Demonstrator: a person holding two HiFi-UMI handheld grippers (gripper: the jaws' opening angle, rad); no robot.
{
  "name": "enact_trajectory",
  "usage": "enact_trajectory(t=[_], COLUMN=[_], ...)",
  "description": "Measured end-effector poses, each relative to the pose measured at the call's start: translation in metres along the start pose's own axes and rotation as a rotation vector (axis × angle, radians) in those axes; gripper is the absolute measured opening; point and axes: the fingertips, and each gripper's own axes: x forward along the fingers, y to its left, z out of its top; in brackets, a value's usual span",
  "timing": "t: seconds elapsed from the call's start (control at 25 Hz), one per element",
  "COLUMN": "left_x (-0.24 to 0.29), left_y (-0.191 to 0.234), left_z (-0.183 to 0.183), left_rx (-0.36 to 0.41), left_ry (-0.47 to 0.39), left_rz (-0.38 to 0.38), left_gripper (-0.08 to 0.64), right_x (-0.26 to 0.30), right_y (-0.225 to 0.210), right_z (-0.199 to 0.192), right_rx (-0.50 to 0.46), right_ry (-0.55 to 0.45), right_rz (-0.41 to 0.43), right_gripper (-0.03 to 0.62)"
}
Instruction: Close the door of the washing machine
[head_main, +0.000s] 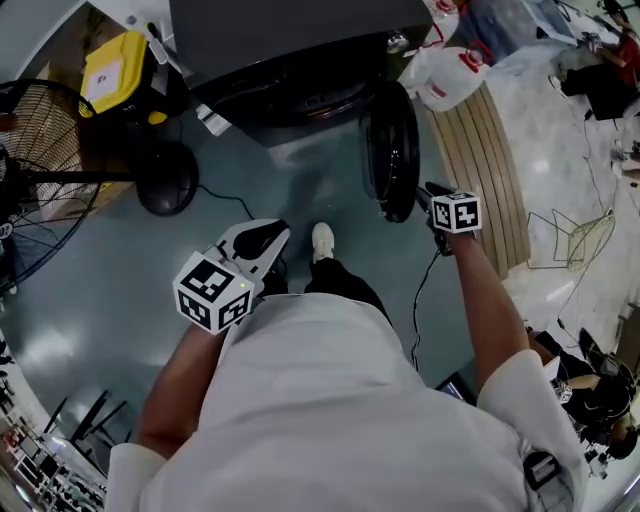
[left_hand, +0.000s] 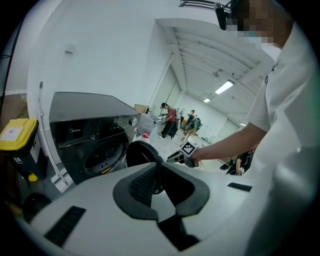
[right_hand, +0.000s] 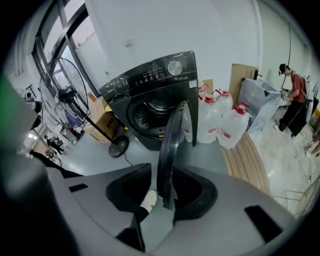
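Washing machine door (right_hand: 169, 145) is open, swung out to stand edge-on toward me, hinged at the right side of the dark front-loading washing machine (right_hand: 155, 95). The drum opening is exposed. Right gripper (right_hand: 162, 189) is up at the door's free edge. Its jaws are spread wide and the rim runs down into the gap between them; I can't tell whether either pad touches it. From the head view, that gripper's tip sits just beside the outer rim of the door, arm stretched forward. Left gripper (left_hand: 160, 189) hangs back nearer my body, low over the floor (head_main: 120, 300). Its jaws are apart with nothing in them, only the door and machine showing beyond the gap. One white shoe (head_main: 322, 241) is planted in front of the machine, between the two grippers. Left of the machine: a standing fan (head_main: 40, 170) and a yellow container (head_main: 115, 70). Right of it: several big water jugs (right_hand: 225, 125) at the end of a slatted wooden board (head_main: 490, 170). Other people (left_hand: 170, 120) stand well off in the background.
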Motion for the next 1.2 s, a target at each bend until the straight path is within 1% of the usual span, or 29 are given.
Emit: enact_trajectory(t=[0.16,0.32,0.4,0.48,0.52,0.76,0.96,1.2], left_x=[0.012,0.022,0.025,0.028,0.028,0.034,0.034,0.026], left_y=[0.005,0.014,0.018,0.023,0.025,0.037,0.043,0.050], left_z=[0.005,0.009,0.012,0.016,0.018,0.024,0.024,0.019], left_rx=[-0.016,-0.013,-0.009,-0.004,-0.004,-0.005,-0.014,-0.021], left_ry=[0.015,0.023,0.027,0.031,0.032,0.028,0.028,0.031], left_rz=[-0.001,-0.006,-0.010,-0.017,-0.019,-0.019,-0.022,-0.030], left_gripper=[0.021,0.021,0.021,0.021,0.021,0.021,0.021,0.021], right_x=[0.022,0.035,0.039,0.041,0.041,0.045,0.051,0.067], right_y=[-0.008,-0.008,-0.009,-0.012,-0.013,-0.008,0.008,0.042], right_z=[0.001,0.004,0.003,0.002,0.001,0.003,0.005,0.014], right_rx=[0.012,0.032,0.046,0.070,0.084,0.139,0.172,0.236], right_ry=[0.024,0.037,0.043,0.041,0.039,0.024,0.017,-0.001], right_rz=[0.065,0.096,0.095,0.077,0.072,0.093,0.113,0.114], right_gripper=[0.146,0.148,0.141,0.101,0.092,0.094,0.095,0.097])
